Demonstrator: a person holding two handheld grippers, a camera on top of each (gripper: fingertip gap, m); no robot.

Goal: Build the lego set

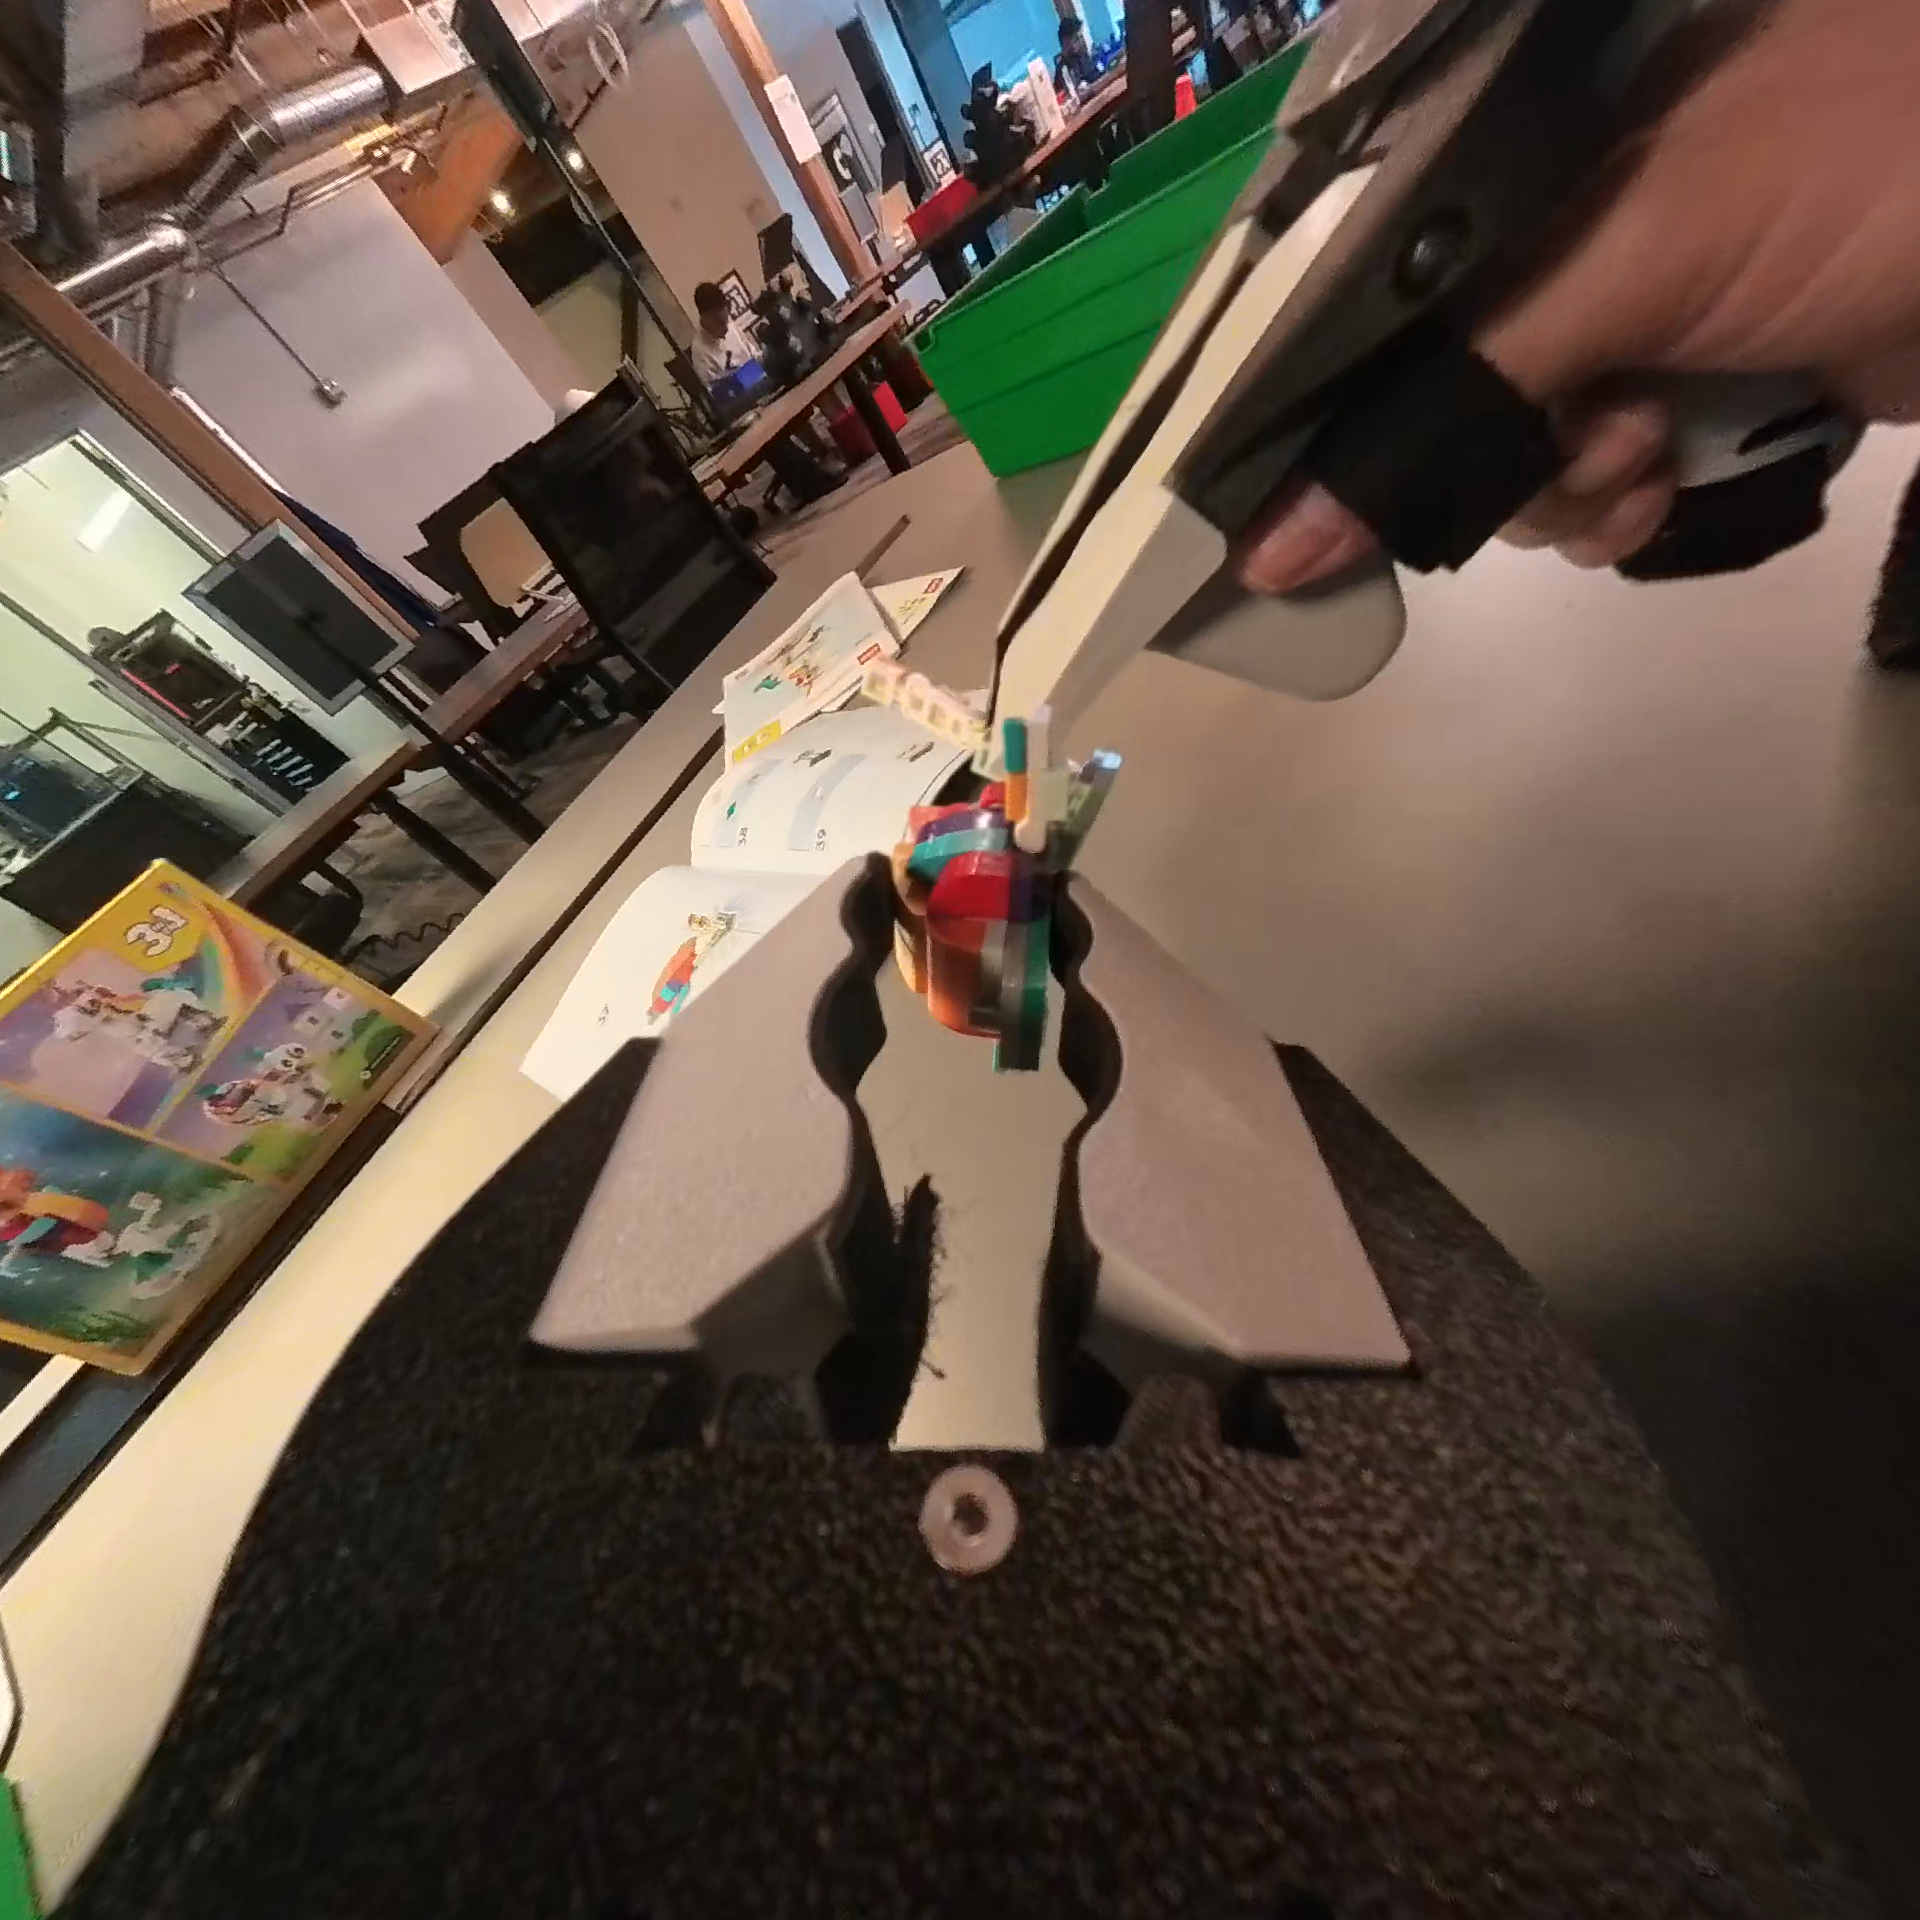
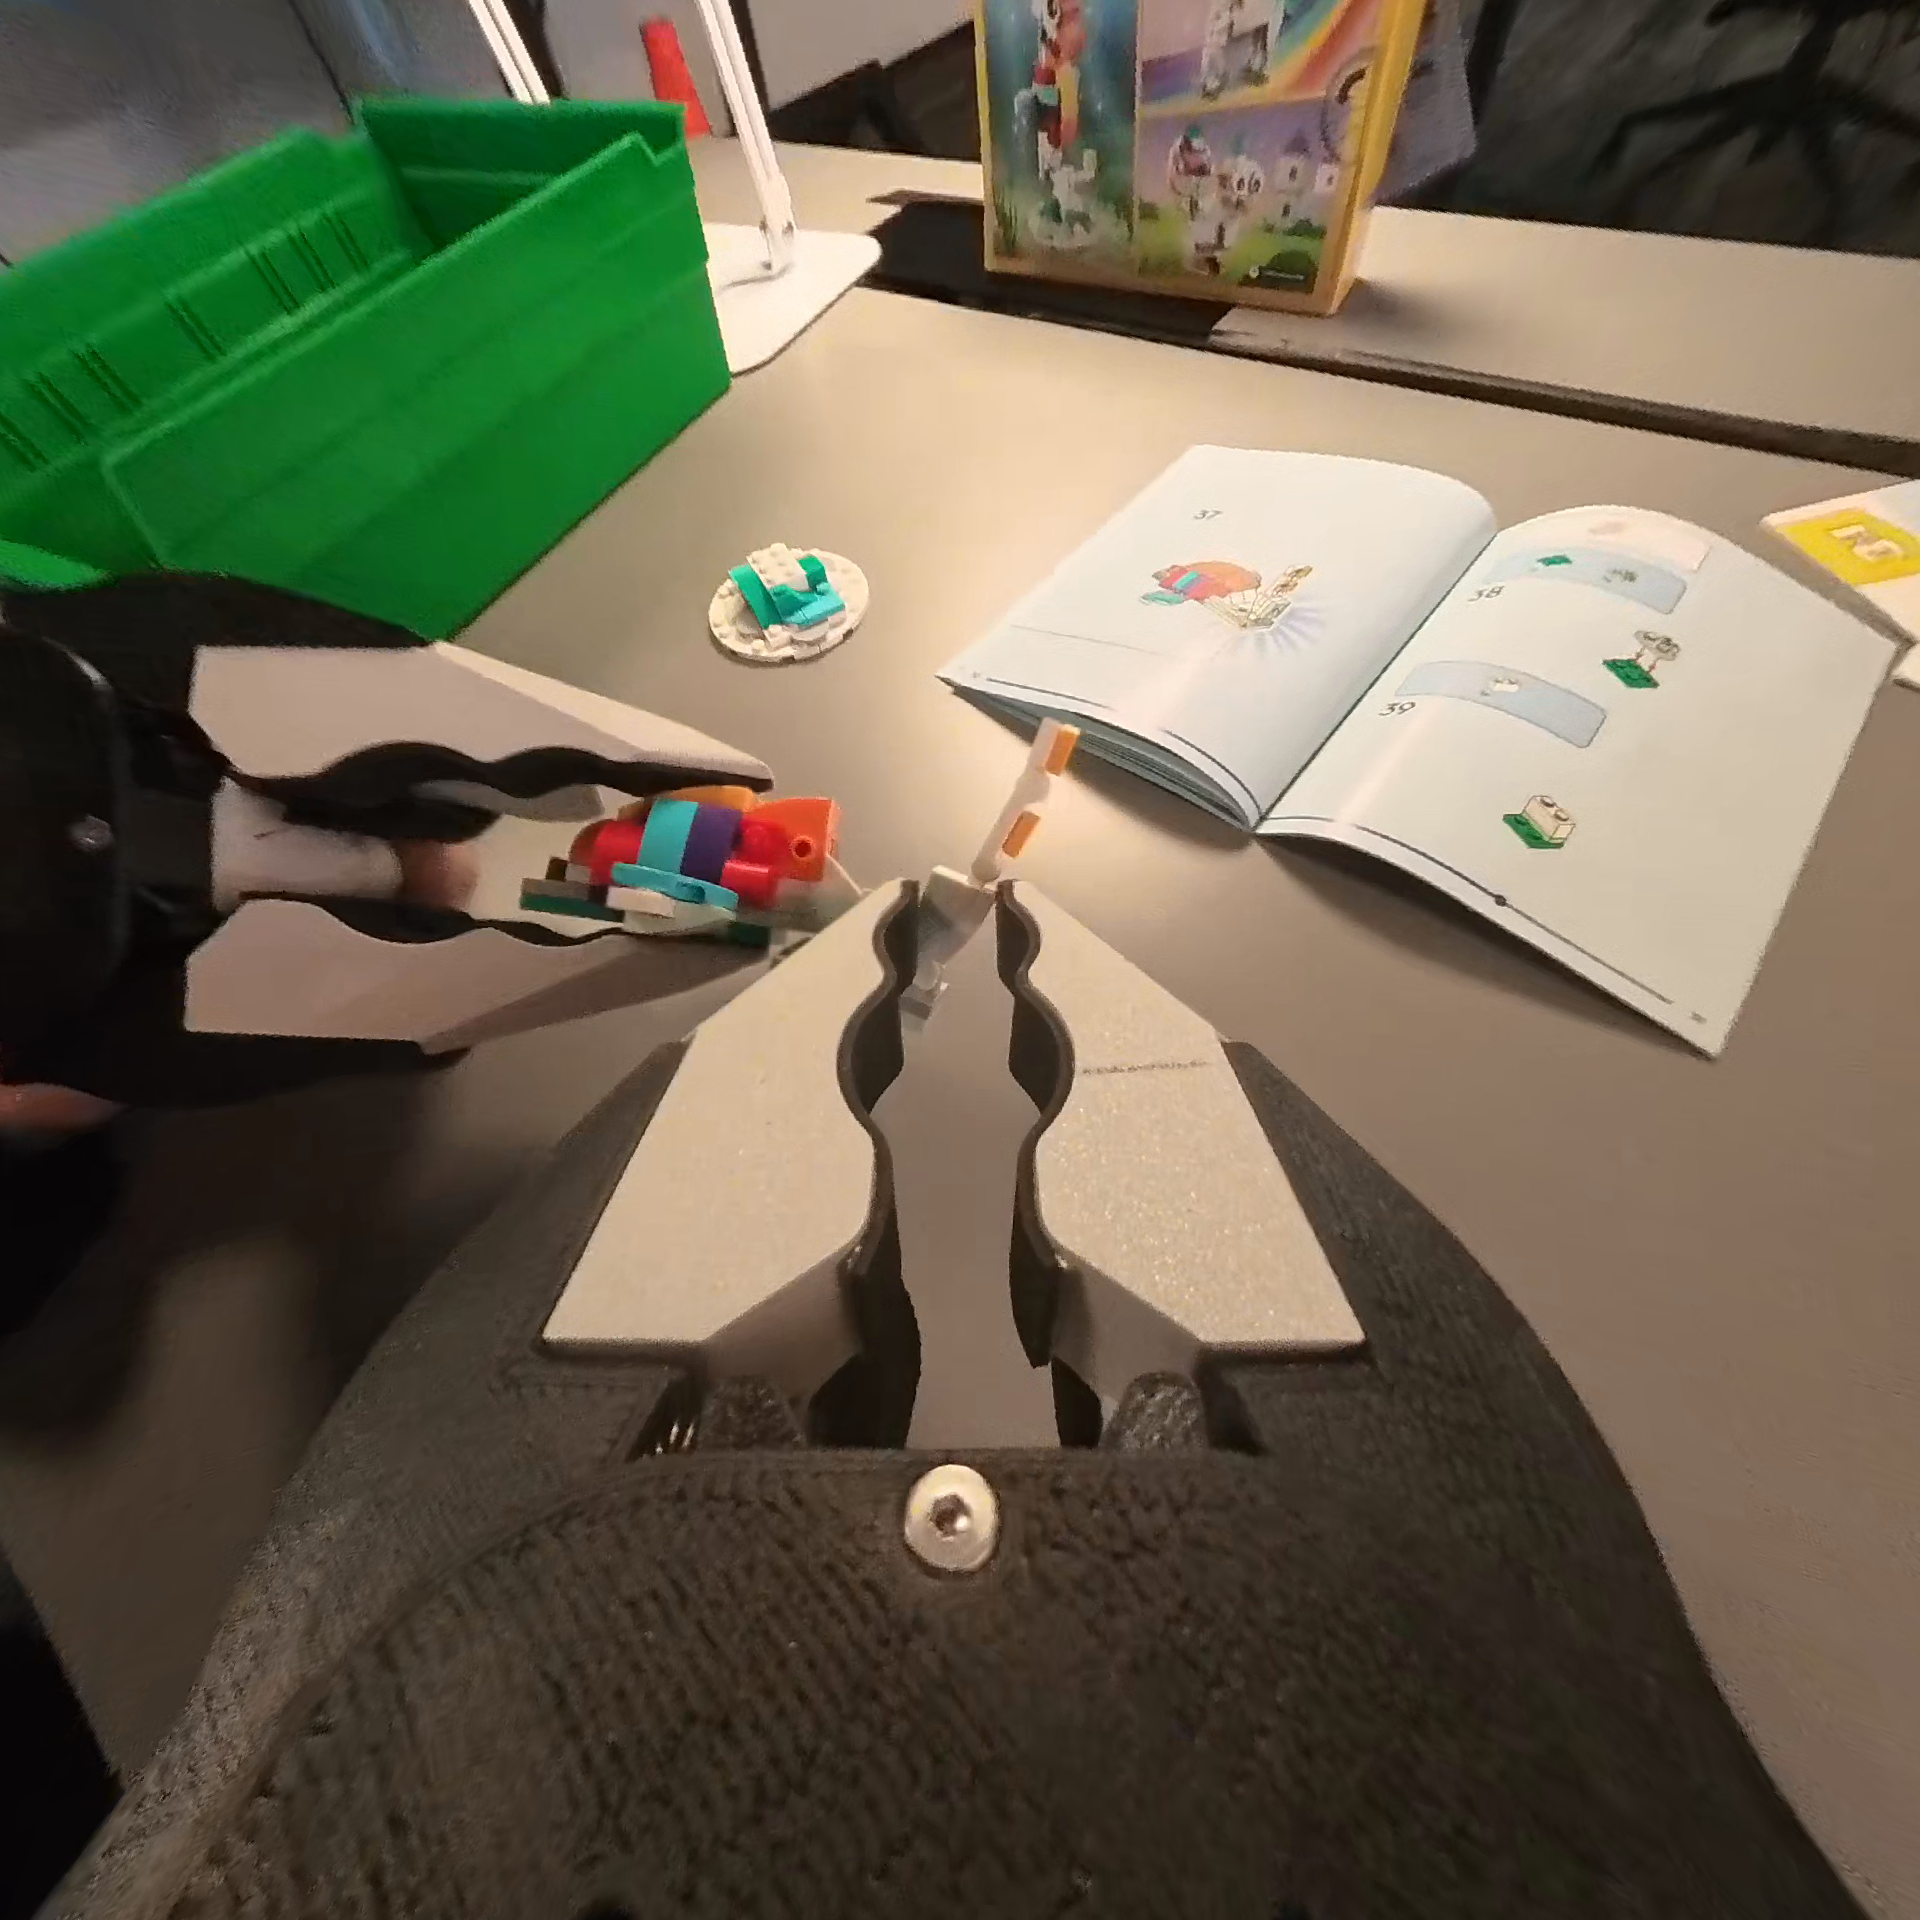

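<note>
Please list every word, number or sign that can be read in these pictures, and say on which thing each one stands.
I do not copy out writing; this is where it stands.
Open booklet: step numbers beside the drawings, legible.
Colourful box: a badge and small print, mostly blurred.
Yellow card: large letters, blurred.
Closed leaflets: small red logo, too small.
Background wall signs: too small.

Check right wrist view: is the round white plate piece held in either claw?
No: the round white plate piece lies on the table beside the green bin, apart from both claws.
</note>
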